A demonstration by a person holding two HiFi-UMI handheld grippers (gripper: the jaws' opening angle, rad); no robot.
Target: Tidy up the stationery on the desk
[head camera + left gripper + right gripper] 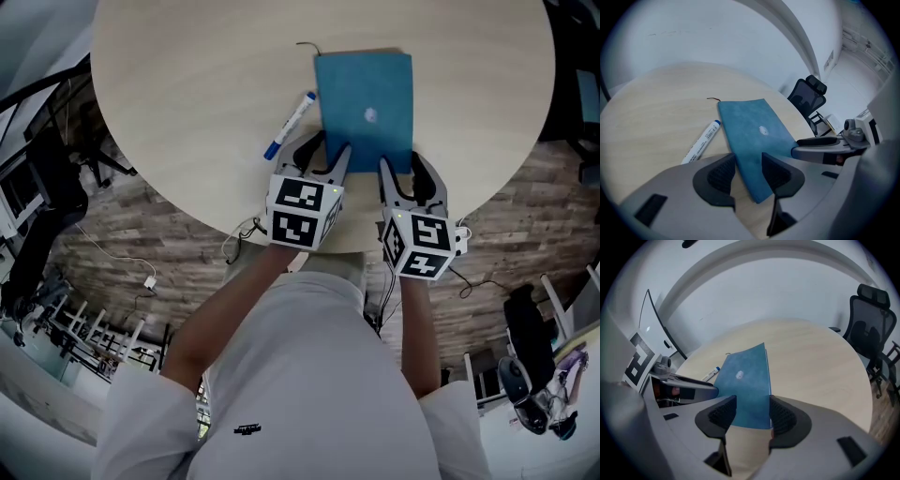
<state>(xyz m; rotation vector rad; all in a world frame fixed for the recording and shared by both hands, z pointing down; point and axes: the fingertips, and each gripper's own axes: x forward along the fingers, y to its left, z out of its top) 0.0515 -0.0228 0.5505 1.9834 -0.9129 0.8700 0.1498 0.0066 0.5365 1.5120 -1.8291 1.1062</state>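
A blue notebook (366, 108) lies flat on the round beige table (187, 75), with a thin dark ribbon at its far left corner. A white marker with a blue cap (289, 125) lies just left of it. My left gripper (323, 159) is open at the notebook's near left corner, and in the left gripper view that corner of the notebook (754, 136) sits between the jaws, with the marker (701, 143) to the left. My right gripper (405, 173) is open at the near right corner. In the right gripper view the notebook (743, 385) shows between its jaws.
The table's near edge runs just under both grippers. A black office chair (869, 319) stands beyond the table's far side. Cables and a white plug (150, 281) lie on the wood floor to the left.
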